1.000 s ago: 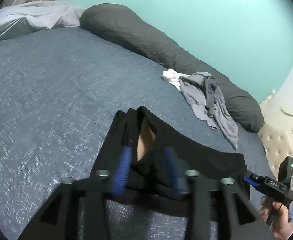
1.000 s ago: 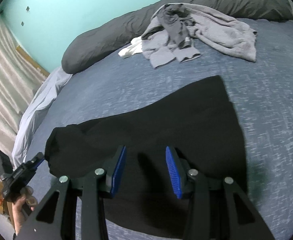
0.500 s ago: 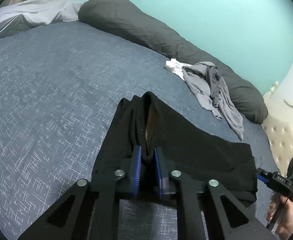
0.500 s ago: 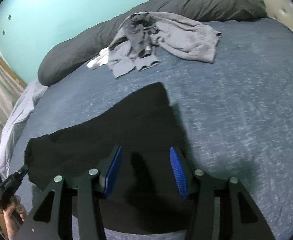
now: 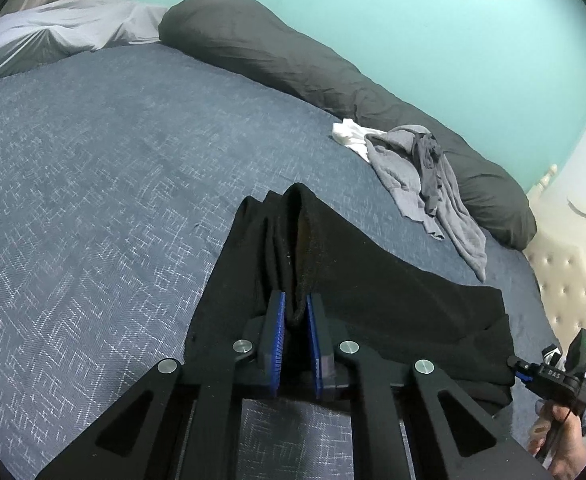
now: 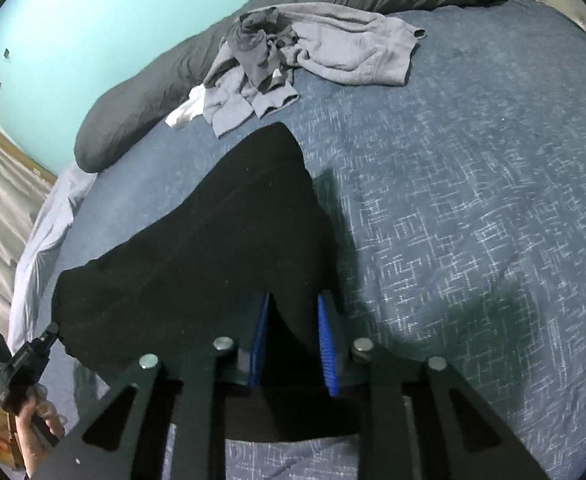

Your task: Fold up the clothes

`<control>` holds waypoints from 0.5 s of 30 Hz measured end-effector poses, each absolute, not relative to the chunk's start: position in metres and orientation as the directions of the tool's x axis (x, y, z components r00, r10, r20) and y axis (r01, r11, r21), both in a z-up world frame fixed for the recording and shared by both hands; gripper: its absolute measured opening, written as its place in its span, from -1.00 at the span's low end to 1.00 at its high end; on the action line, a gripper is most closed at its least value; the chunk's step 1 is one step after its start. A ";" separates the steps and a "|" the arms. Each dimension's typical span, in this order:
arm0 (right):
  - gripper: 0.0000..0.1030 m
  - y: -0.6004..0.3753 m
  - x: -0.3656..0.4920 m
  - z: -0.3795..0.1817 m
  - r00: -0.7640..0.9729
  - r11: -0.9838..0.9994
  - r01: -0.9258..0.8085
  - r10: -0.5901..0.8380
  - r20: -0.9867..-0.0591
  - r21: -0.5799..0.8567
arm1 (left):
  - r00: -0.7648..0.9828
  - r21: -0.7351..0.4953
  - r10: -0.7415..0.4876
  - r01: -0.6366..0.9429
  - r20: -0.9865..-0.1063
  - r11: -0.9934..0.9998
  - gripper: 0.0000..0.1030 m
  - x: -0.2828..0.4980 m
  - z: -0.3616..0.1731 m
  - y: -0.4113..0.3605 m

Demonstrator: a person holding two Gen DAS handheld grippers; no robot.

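Blue-grey bedspread [image 5: 93, 184] fills both views, teal wall [image 5: 413, 20] behind, dark long pillow [image 5: 333, 72] along the far edge. Only readable writing: white letters, looks like "DAS", on the right gripper's body, lower right of the left wrist view. Black garment [image 5: 373, 280] lies at centre bottom of both frames, spread across the bed between the two tools. Left gripper [image 5: 293, 320]: blue pads nearly together, pinching a raised ridge of the black fabric. Half a second ago it had the same grip; a second ago it was wide open. Right gripper [image 6: 293, 320]: pads part open with a black fold between them, narrower than before; contact unclear, cannot tell if it grips. Grey clothes pile [image 6: 313, 52] and white cloth [image 6: 185, 112] sit by the pillow, upper centre of the right wrist view.
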State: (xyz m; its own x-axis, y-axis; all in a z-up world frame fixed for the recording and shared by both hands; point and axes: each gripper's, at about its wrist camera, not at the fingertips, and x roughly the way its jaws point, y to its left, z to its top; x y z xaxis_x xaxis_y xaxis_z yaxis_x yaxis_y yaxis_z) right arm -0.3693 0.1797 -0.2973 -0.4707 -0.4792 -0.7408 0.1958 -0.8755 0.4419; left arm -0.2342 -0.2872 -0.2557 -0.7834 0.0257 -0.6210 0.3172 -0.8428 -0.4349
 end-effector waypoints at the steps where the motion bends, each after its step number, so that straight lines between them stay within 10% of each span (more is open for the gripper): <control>1: -0.56 0.181 -0.368 -0.297 -0.471 -0.872 0.196 -0.485 -0.737 0.448 | -0.784 -0.437 0.027 0.317 -0.620 -0.841 -0.77 -0.234 -0.255 -0.288; 6: -0.10 0.196 -0.355 -0.295 -0.478 -0.878 0.197 -0.475 -0.739 0.437 | -0.795 -0.447 0.022 0.317 -0.606 -0.836 -0.76 -0.231 -0.248 -0.288; 15: -0.10 0.183 -0.334 -0.298 -0.464 -0.896 0.291 -0.440 -0.769 0.337 | -0.825 -0.453 -0.003 0.313 -0.565 -0.835 -0.74 -0.224 -0.228 -0.287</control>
